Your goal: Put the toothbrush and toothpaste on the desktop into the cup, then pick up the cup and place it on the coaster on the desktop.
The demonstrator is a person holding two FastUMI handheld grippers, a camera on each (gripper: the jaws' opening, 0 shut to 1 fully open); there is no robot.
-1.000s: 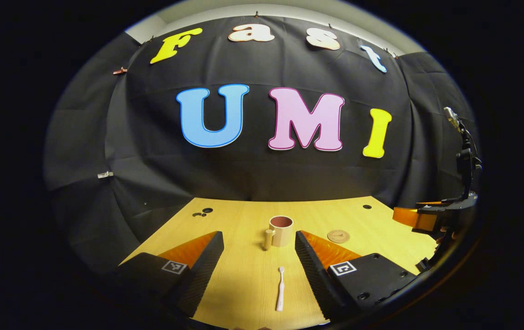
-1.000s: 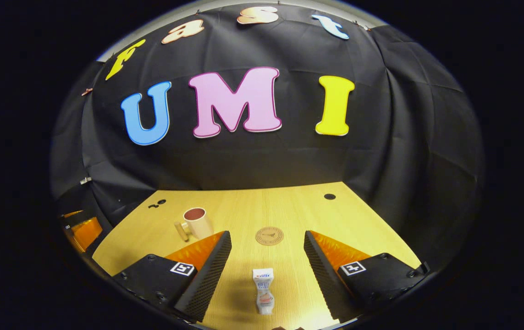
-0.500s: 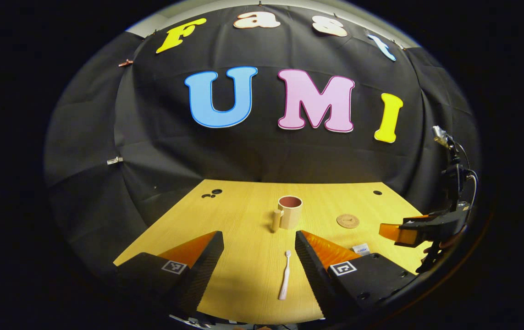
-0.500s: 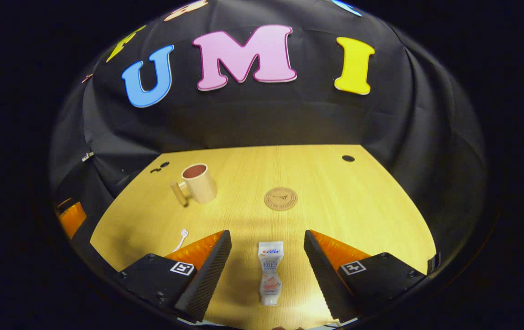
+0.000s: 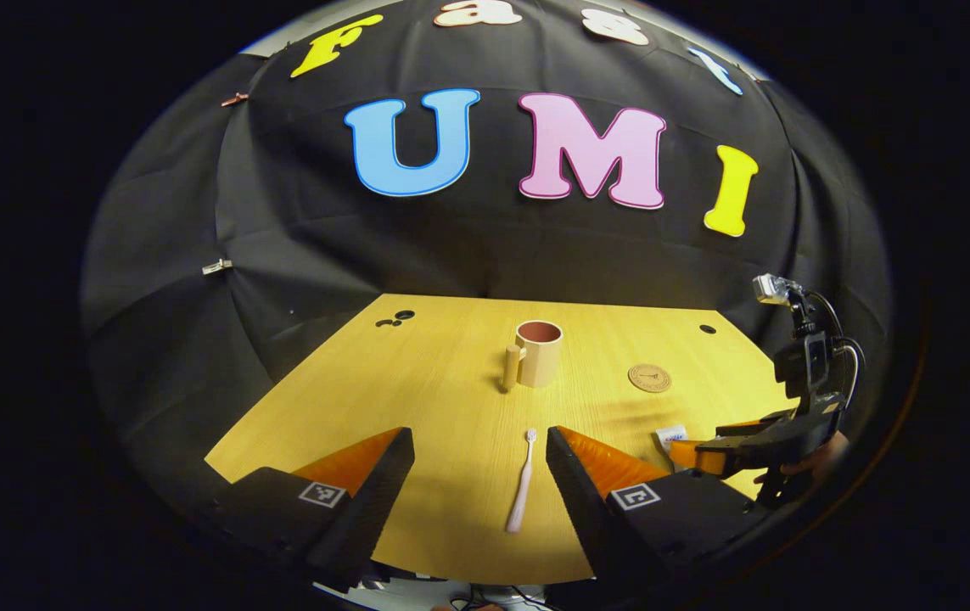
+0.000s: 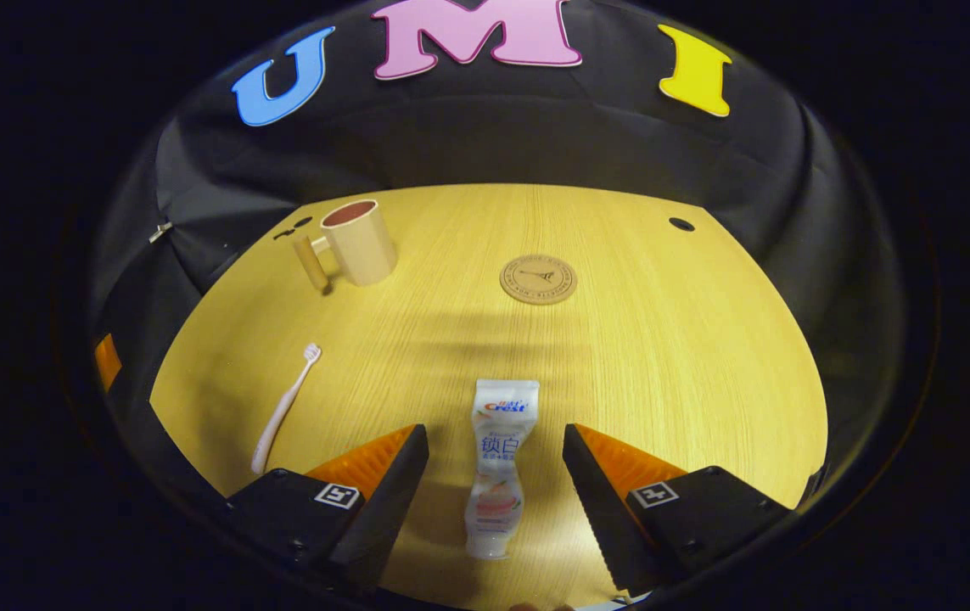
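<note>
I've got my left gripper (image 5: 479, 484) spread around the toothbrush (image 5: 521, 482) and my right gripper (image 6: 495, 475) spread around the toothpaste tube (image 6: 497, 465), both lying flat short of the cup (image 6: 359, 242), coaster (image 6: 538, 279) beside it.

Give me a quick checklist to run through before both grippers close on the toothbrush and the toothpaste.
1. Left gripper open around the toothbrush: ok, it lies between the fingers.
2. Right gripper open around the toothpaste: ok, the tube lies lengthwise between the fingers.
3. Fingers low enough to grip: cannot tell, height above the desktop is unclear.
4. Cup upright with mouth open: ok.
5. Cup already has something in it: cannot tell, the bottom is hidden.
6. Coaster bare for the cup: ok.
</note>
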